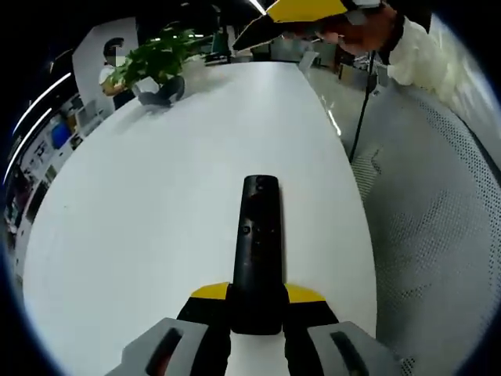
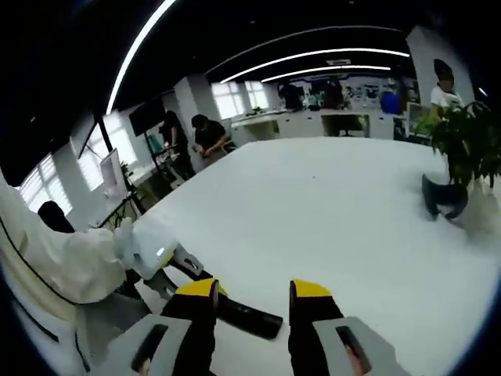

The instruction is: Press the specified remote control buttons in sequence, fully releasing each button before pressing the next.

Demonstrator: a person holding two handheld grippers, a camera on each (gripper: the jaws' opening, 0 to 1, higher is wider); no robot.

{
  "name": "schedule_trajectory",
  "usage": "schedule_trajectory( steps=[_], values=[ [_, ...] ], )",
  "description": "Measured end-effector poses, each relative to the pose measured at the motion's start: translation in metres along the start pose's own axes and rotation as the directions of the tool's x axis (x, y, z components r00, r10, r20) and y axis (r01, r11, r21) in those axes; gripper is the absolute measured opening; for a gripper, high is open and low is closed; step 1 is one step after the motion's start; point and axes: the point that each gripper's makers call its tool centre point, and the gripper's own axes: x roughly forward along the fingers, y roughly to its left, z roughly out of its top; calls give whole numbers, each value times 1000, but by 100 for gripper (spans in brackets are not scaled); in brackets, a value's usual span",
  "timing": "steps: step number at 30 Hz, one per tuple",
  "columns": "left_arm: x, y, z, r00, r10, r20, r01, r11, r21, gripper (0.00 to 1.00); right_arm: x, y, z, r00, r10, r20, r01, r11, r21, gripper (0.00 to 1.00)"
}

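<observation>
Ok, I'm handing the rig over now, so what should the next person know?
Left gripper: shut on the black remote, held out over the white table, buttons up.
Right gripper: open, holding nothing, near the remote's end, not touching any button.
A potted plant stands at the table's far end.
Done: remote gripped.
Left: whether any presses are done cannot be told.

Wide bare white table [image 1: 141,227] ahead of the left gripper [image 1: 257,301], potted plant [image 1: 156,66] far beyond it, remote [image 1: 257,258] filling its jaws, right gripper [image 2: 252,301] gap clear, white chair [image 1: 438,235] alongside.
</observation>
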Motion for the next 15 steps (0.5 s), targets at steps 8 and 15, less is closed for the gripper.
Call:
schedule_trajectory(
  steps=[8,15],
  values=[
    [2,24,2,1000,-6,-15,6,1000,18,22,-9,-13,-11,998,-54,18,54,999,-4,54],
    [4,43,5,1000,-15,-19,15,1000,21,22,-22,-24,2,987,-84,138,77,995,60,76]
  ],
)
